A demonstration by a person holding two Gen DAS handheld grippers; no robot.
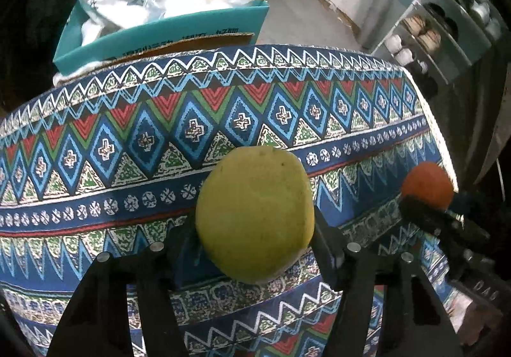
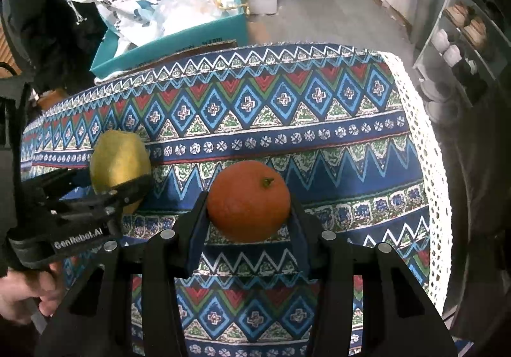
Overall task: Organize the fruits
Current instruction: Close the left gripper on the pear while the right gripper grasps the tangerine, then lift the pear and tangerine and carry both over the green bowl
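Taking the patterned table as landmark, the left tool was over its left part, its two fingers closed against the sides of one yellow-green pear. To the right, over the table's middle, the right tool clamped one orange the same way. Both fruits seemed carried, so the step looked like transport. No bowl or tray showed, so the next move called for finding a spot to set them together. Behind the table's far left edge stood one teal box.
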